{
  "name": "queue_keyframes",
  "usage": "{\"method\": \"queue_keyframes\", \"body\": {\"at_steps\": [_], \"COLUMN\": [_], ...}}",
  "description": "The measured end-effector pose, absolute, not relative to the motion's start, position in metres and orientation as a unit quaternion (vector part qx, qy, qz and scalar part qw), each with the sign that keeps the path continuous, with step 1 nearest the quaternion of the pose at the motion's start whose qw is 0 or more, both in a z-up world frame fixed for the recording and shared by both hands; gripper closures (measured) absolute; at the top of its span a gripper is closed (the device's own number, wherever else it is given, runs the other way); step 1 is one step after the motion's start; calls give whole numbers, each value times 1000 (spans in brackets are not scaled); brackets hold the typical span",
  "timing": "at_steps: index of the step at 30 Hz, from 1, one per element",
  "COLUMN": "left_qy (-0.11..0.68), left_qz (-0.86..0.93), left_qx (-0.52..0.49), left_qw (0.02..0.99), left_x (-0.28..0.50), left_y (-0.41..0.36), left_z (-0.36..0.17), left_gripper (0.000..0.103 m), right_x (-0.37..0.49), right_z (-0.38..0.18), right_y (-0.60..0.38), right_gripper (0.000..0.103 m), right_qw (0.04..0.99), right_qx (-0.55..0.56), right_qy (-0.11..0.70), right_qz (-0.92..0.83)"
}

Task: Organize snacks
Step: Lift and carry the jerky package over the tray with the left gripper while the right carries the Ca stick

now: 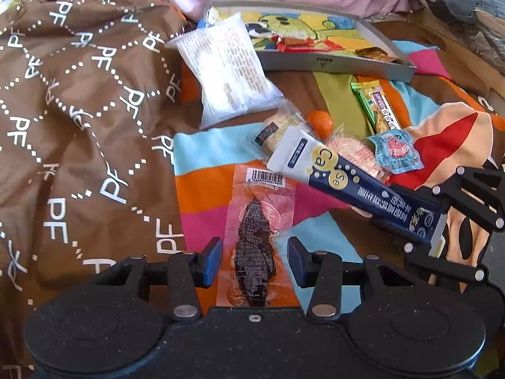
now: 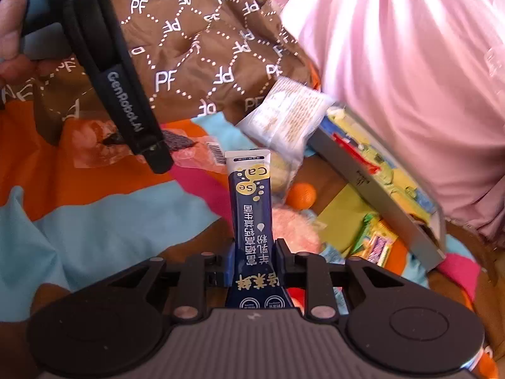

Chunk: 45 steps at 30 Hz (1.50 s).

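Note:
My left gripper (image 1: 254, 262) is open low over a clear pink packet holding a dark dried snack (image 1: 255, 240), which lies between its blue pads without touching them. My right gripper (image 2: 254, 262) is shut on a navy and white stick pack (image 2: 251, 208) marked "Ca Se", held just above the bedspread. The left wrist view shows that same right gripper (image 1: 394, 208) at the right, with the stick pack (image 1: 334, 177) jutting left over the snack pile. A grey shallow box (image 1: 331, 63) with a cartoon lining sits behind and holds a few small wrappers.
A white pouch (image 1: 227, 72) leans on the box's left corner. Loose on the striped spread are an orange ball (image 1: 320, 121), a green-yellow bar (image 1: 375, 107), a blue candy wrapper (image 1: 396, 151) and a pink cracker packet (image 1: 353, 154). A brown "PF" quilt (image 1: 79, 110) is heaped at left, pink fabric (image 2: 410, 79) behind.

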<state>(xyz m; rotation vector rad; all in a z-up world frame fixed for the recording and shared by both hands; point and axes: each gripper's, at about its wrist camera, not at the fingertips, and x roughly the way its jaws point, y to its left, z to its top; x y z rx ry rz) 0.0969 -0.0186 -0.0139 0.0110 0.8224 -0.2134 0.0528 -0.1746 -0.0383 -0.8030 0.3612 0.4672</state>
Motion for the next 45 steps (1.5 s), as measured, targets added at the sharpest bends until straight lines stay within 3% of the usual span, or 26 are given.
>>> {"method": "queue_keyframes", "body": {"at_steps": [25,31,45], "left_qy": [274,257,289], "left_qz": [-106,-108,-89], "left_qx": [-14,-5,44], "left_qw": [956,960,952], "left_x": [140,177,301], "left_y": [-54,-77,-145], "left_z": [58,83,144], "left_gripper": [56,56,56], "right_x": [110,139,225], "right_z": [19,36,67], "right_y": [-230,-245,-310], "right_gripper": [74,75,74], "right_qw": [949,959,978], "right_qx": [-296,-276,-195], "right_qy": [72,38,63], "right_qz": [86,57,24]}}
